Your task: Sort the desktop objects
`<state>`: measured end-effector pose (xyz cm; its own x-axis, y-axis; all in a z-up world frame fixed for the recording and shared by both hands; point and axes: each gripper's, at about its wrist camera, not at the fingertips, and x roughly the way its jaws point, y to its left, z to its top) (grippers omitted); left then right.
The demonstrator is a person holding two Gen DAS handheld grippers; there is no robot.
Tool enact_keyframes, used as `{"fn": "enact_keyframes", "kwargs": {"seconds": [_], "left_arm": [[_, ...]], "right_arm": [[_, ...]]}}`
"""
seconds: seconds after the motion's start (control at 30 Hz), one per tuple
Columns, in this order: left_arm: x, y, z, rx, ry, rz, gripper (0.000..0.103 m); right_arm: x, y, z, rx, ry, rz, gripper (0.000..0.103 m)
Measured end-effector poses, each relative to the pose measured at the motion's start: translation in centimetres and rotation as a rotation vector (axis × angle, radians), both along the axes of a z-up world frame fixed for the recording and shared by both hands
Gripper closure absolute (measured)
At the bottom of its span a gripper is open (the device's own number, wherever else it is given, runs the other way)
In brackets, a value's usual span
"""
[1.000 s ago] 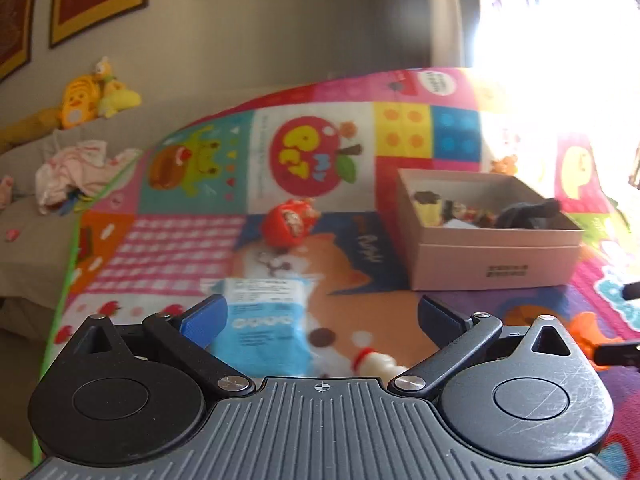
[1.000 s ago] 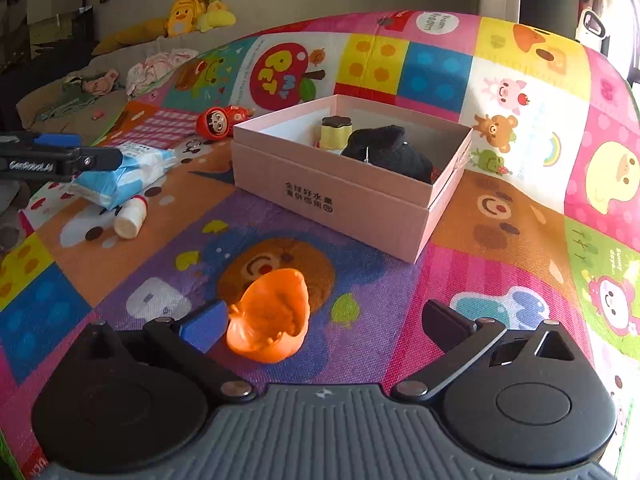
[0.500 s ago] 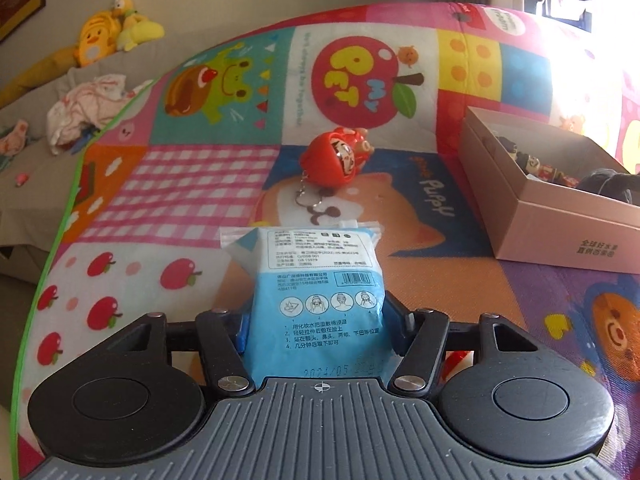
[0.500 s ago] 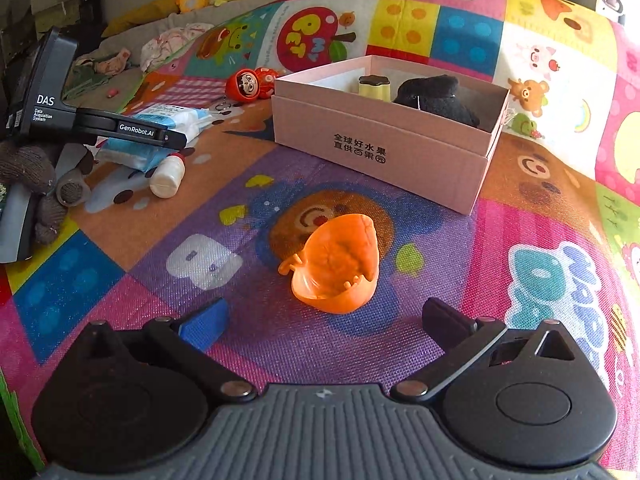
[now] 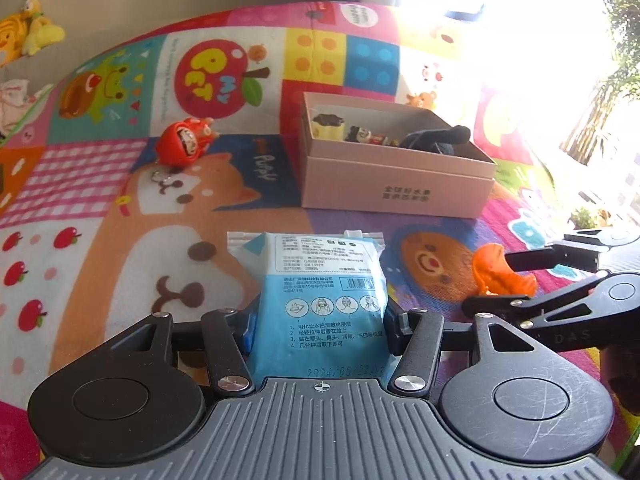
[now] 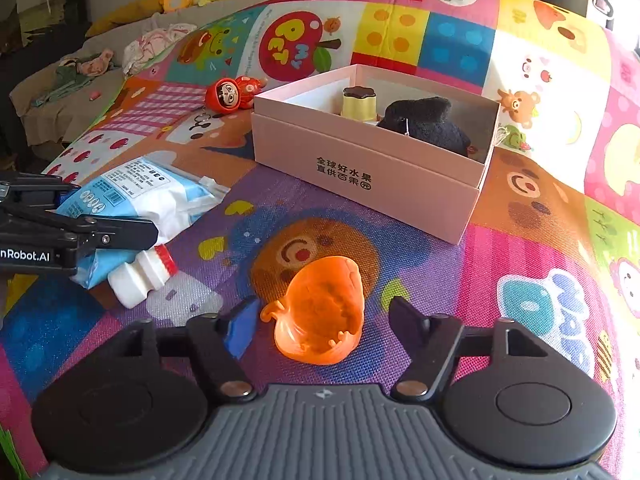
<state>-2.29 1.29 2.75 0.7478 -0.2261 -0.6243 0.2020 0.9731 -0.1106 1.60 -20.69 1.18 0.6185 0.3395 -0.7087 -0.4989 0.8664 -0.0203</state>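
My left gripper [image 5: 320, 320] has its pads pressed on both sides of a blue-and-white wipes packet [image 5: 320, 276], and its jaws are still closing. The packet points toward the open pink box [image 5: 392, 188]. In the right wrist view an orange toy shell [image 6: 320, 312] lies on the mat between the fingers of my right gripper [image 6: 322, 320]. Those jaws are closing, with a small gap left on each side of the shell. The left wrist view shows the same shell [image 5: 496, 276] at the right gripper's tips. The box wall [image 6: 360, 160] is beyond it.
A red daruma doll [image 5: 184, 144] with a key ring lies left of the box. A white bottle with a red cap [image 6: 140, 276] lies beside the packet [image 6: 132, 192]. Inside the box are a black cloth [image 6: 428, 124] and a pudding toy [image 6: 356, 102]. Plush toys sit on a sofa [image 6: 64, 100].
The left gripper, holding the packet, has swung right so the box now sits ahead of it. The right jaws have narrowed around the orange shell.
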Motion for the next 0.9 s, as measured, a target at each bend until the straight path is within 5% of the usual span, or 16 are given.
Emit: {"fn": "enact_keyframes", "kwargs": {"seconds": [0.03,0.27,0.43,0.67,0.9], "left_arm": [[0.0,-0.3,-0.1,0.002,-0.001,-0.005,0.043],[0.5,-1.3,-0.7,0.033,0.015,0.015,0.040],[0.3,-1.2,-0.8,0.069,0.005,0.022,0.026],[-0.4,0.5,-0.9,0.135,-0.008,0.060,0.014],[0.2,1.6,-0.5,0.120,-0.014,0.065,0.011]], "right_arm": [[-0.1,0.1,0.1,0.000,0.001,0.005,0.049],[-1.8,-0.1,0.8,-0.045,-0.028,0.007,0.049],[-2.7,-0.4,0.6,-0.076,-0.036,0.013,0.049],[-3.2,-0.9,0.3,-0.093,-0.066,-0.004,0.030],[-2.9,-0.9,0.1,-0.090,-0.074,-0.020,0.022]]}}
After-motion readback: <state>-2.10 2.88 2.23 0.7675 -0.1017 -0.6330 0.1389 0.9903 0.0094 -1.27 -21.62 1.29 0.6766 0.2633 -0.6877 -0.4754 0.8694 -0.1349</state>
